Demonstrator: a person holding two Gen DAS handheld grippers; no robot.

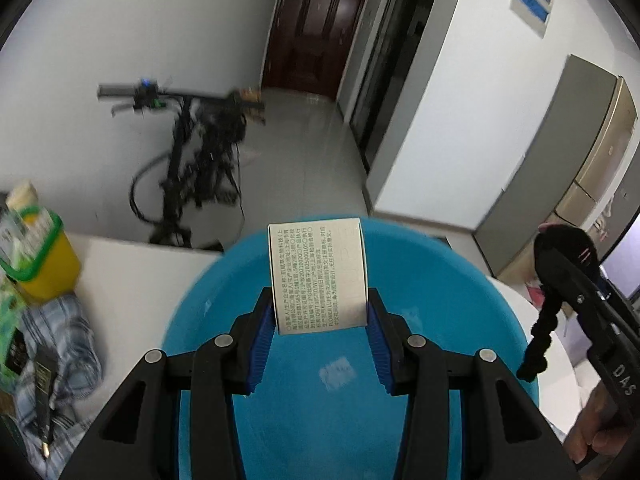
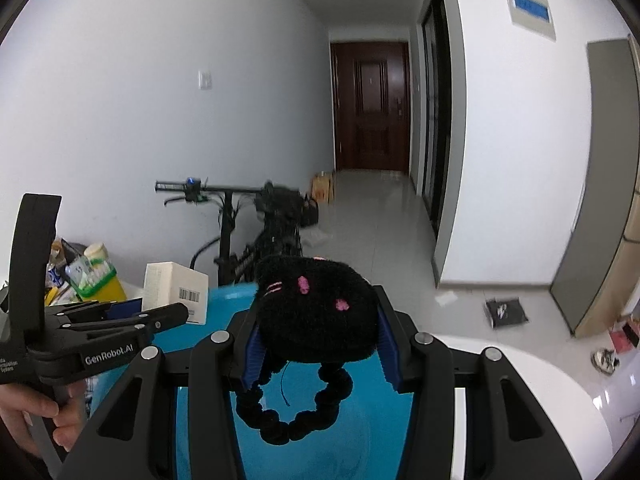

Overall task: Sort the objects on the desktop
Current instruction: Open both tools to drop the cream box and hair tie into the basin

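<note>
My left gripper [image 1: 321,312] is shut on a small white box [image 1: 318,276] with printed text and holds it above a blue basin [image 1: 200,320]. My right gripper [image 2: 318,332] is shut on a black plush hair tie [image 2: 316,312] with pink marks; its loop [image 2: 296,416] hangs down over the blue basin [image 2: 360,440]. In the left wrist view the right gripper [image 1: 592,320] with the hair tie [image 1: 560,248] is at the right. In the right wrist view the left gripper [image 2: 168,312] holds the white box [image 2: 176,292] at the left.
A yellow bin with a green rim [image 1: 40,264], full of items, stands on the white table [image 1: 132,264] at the left, beside a plaid cloth [image 1: 60,344] and a pen. A scooter [image 2: 248,220] stands on the floor beyond the table.
</note>
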